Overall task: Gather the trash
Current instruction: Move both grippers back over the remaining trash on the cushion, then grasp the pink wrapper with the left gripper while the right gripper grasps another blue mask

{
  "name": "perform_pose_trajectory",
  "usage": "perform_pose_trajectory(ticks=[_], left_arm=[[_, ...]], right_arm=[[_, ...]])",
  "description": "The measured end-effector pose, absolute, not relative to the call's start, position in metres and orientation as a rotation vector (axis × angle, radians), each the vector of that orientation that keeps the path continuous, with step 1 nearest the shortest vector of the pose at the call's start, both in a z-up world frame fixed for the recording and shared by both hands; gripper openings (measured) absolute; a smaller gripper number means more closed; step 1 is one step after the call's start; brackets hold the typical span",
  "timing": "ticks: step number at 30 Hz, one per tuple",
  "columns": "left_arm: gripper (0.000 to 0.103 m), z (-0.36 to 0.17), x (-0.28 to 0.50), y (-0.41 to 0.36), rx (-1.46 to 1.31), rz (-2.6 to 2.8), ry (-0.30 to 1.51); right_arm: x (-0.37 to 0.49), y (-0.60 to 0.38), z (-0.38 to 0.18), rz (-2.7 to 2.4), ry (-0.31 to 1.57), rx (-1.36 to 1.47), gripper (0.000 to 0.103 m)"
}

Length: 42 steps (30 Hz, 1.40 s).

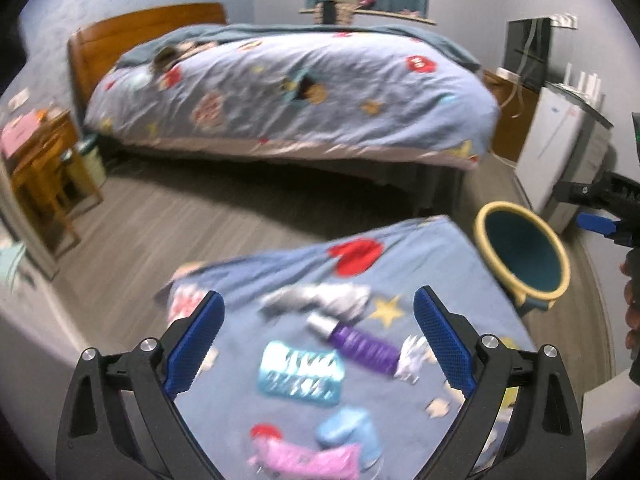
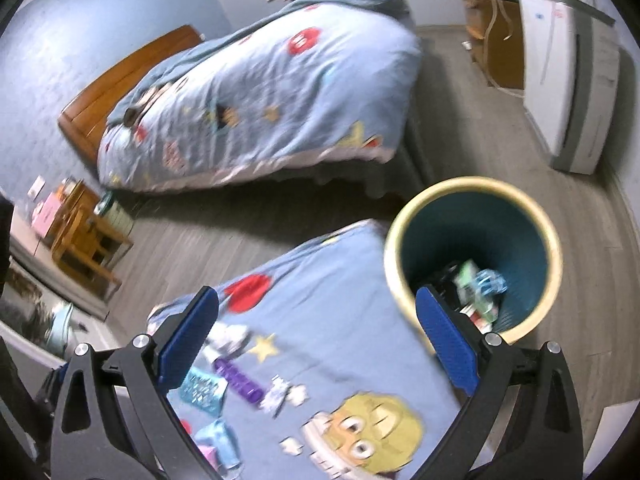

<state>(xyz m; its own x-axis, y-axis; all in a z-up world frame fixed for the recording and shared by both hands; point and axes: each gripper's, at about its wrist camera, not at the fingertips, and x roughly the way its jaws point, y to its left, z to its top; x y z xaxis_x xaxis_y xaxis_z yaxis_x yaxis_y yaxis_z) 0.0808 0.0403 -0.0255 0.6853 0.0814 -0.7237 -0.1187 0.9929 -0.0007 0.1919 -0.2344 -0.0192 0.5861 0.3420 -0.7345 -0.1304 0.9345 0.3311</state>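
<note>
Several wrappers lie on the near bed's blue cartoon cover (image 1: 420, 264): a silver one (image 1: 320, 298), a purple one (image 1: 362, 344), a teal one (image 1: 302, 372), a light blue one (image 1: 352, 432) and a pink one (image 1: 304, 460). My left gripper (image 1: 318, 336) hovers open above them, holding nothing. The teal bin with a yellow rim (image 2: 474, 256) stands on the floor off the bed's corner, with trash (image 2: 478, 292) inside. My right gripper (image 2: 316, 340) is open and empty over the bed edge beside the bin. The purple wrapper (image 2: 238, 378) and the teal wrapper (image 2: 202, 390) show by its left finger.
A second bed (image 1: 288, 92) with the same cover and a wooden headboard stands across the grey floor (image 1: 160, 220). A wooden side table (image 1: 44, 168) is at the left, a white appliance (image 1: 556, 148) at the right. The right gripper's body (image 1: 612, 208) shows at the right edge.
</note>
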Motion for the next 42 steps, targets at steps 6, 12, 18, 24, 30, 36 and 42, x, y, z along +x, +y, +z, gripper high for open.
perform_pose_trajectory(ticks=[6, 12, 18, 24, 30, 36, 42], left_arm=[[0.095, -0.053, 0.048, 0.068, -0.104, 0.161, 0.864], [0.095, -0.088, 0.028, 0.091, -0.127, 0.199, 0.961], [0.094, -0.120, 0.016, 0.107, -0.111, 0.203, 1.069], [0.094, -0.133, 0.014, 0.109, -0.118, 0.169, 1.115], [0.082, -0.151, 0.021, 0.097, -0.097, 0.125, 1.189], [0.052, -0.166, 0.023, 0.091, -0.087, 0.094, 1.254], [0.016, -0.165, 0.023, 0.084, -0.056, 0.060, 1.253]], right_arm=[[0.167, -0.185, -0.044, 0.306, 0.955, 0.153, 0.097], [0.145, -0.161, -0.077, 0.309, 1.024, 0.167, 0.097], [0.120, -0.139, -0.119, 0.291, 1.109, 0.143, 0.097], [0.110, -0.134, -0.140, 0.274, 1.159, 0.133, 0.096], [0.105, -0.124, -0.148, 0.323, 1.182, 0.083, 0.076], [0.101, -0.107, -0.156, 0.426, 1.214, 0.056, 0.045], [0.095, -0.086, -0.164, 0.520, 1.239, 0.039, 0.040]])
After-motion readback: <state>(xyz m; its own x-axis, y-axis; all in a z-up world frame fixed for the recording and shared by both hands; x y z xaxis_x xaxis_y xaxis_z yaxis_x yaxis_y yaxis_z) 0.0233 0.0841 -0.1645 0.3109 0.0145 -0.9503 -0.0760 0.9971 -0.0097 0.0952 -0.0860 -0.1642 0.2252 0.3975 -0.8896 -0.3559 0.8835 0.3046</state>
